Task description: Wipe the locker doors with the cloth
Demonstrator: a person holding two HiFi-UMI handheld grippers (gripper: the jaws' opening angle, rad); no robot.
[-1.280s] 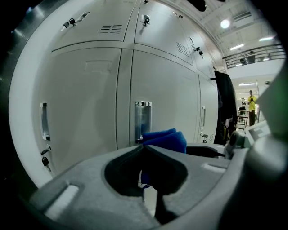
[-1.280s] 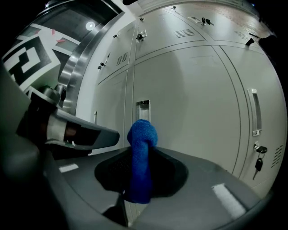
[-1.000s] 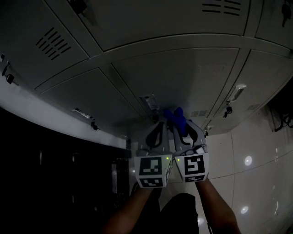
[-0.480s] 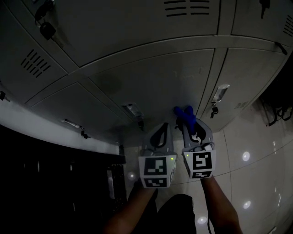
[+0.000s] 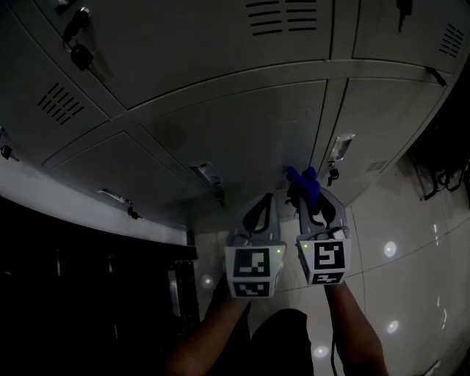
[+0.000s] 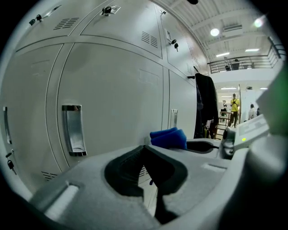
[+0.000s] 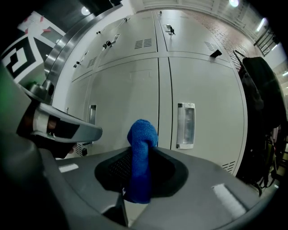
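A blue cloth (image 7: pixel 140 157) is pinched upright between the jaws of my right gripper (image 5: pixel 308 192); its bunched top (image 5: pixel 304 181) pokes out toward the grey locker doors (image 5: pixel 242 117), a short way from them. In the right gripper view the cloth stands before the seam between two doors (image 7: pixel 126 99), left of a metal recessed handle (image 7: pixel 185 125). My left gripper (image 5: pixel 258 205) is beside the right one, shut with nothing between its jaws (image 6: pixel 145 150). The left gripper view also shows the cloth (image 6: pixel 168 137) at its right and a locker handle (image 6: pixel 73 130).
Rows of lockers with vents (image 5: pixel 283 16), latches and hanging keys (image 5: pixel 78 51) fill the wall ahead. A glossy tiled floor (image 5: pixel 396 279) lies below at the right. A dark jacket (image 7: pixel 258 112) hangs at the right end of the lockers. People (image 6: pixel 234 104) stand far off down the hall.
Both grippers have shifted right along the lockers, the right one with the cloth now in front of the seam near the right-hand door's handle. The view has tilted slightly.
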